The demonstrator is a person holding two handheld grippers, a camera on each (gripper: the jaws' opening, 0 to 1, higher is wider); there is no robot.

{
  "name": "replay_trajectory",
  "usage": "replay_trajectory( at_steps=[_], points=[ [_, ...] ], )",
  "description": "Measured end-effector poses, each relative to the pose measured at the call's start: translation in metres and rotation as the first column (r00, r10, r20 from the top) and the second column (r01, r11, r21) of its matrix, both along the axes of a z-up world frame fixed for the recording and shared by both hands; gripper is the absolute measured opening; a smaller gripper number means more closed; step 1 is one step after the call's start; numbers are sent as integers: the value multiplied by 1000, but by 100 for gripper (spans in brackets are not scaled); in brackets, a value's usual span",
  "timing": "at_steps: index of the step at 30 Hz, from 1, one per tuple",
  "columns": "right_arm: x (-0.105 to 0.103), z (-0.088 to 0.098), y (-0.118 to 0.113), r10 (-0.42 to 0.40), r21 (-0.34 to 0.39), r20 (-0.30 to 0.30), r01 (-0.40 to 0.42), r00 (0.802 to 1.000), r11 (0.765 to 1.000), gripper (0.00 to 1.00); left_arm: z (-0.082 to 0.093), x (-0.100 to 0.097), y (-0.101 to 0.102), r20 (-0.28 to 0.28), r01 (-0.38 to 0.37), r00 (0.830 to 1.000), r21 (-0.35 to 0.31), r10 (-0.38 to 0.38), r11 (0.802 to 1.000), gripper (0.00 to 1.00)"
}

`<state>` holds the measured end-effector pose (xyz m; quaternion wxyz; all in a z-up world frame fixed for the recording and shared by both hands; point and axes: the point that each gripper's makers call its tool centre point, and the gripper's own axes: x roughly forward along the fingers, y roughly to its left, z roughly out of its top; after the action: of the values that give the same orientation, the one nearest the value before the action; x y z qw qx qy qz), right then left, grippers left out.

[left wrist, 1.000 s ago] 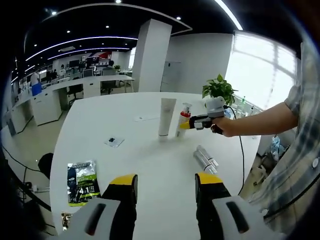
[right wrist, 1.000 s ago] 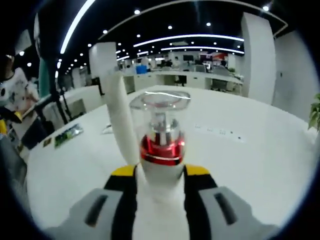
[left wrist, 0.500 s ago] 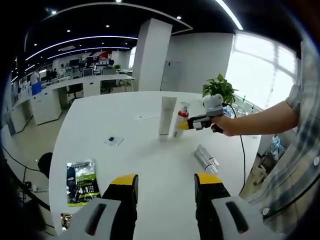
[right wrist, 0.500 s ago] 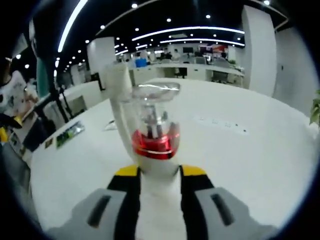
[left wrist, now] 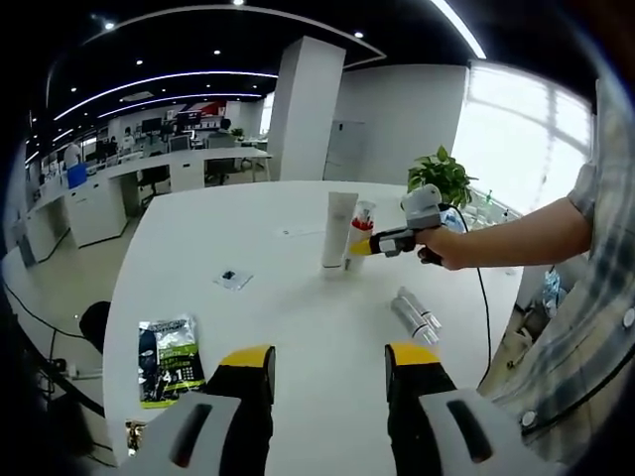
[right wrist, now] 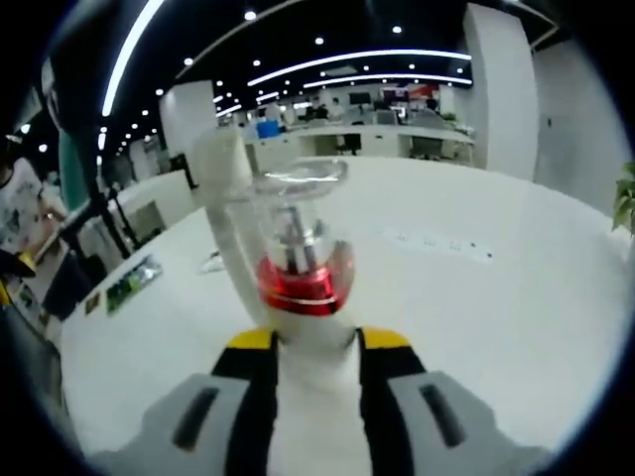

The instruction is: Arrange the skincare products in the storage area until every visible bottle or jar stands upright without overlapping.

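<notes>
Table-top work in an open office, seen first from the left gripper view: the left gripper [left wrist: 322, 372], its yellow-tipped jaws spread wide and holding nothing, hangs above the round white table [left wrist: 198, 268]. Across the table, the right gripper [left wrist: 382, 243], carried in a person's hand [left wrist: 444, 248], is clamped on a white pump bottle with a red collar and clear cap [left wrist: 364, 226], just beside a tall white squeeze tube standing on its cap [left wrist: 337, 230]. Nearer the person, a pair of silver-capped white tubes [left wrist: 413, 315] lies flat on the table, not yet set upright. A green and black sachet [left wrist: 169, 360] and a small dark card [left wrist: 231, 278] lie well apart to the left.

In the right gripper view, the right gripper [right wrist: 308, 362] holds the pump bottle [right wrist: 298, 288] by its white body below the red collar, the bottle leaning slightly left, with the squeeze tube [right wrist: 230, 213] close behind it; whether they touch cannot be told.

The risk, by this reading, lies in that closeness: a tilted bottle released too early may topple, and a sideways nudge could knock the slim tube over. The lying tubes, being round, may roll toward the table's edge if brushed.
</notes>
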<state>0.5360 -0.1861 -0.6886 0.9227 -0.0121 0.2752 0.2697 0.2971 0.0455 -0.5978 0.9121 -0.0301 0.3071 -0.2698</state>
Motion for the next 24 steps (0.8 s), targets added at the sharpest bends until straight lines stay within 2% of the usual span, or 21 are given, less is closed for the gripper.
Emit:
replay_trajectory(
  at_steps=[9, 24],
  points=[
    [6, -1, 5, -19, 18, -7, 20, 1000, 1000, 29, 0, 1, 3, 0, -11, 1000, 3, 11, 1000, 46],
    [11, -1, 6, -29, 2, -1, 29, 1000, 1000, 29, -2, -4, 7, -6, -21, 1000, 6, 22, 1000, 46]
  ],
)
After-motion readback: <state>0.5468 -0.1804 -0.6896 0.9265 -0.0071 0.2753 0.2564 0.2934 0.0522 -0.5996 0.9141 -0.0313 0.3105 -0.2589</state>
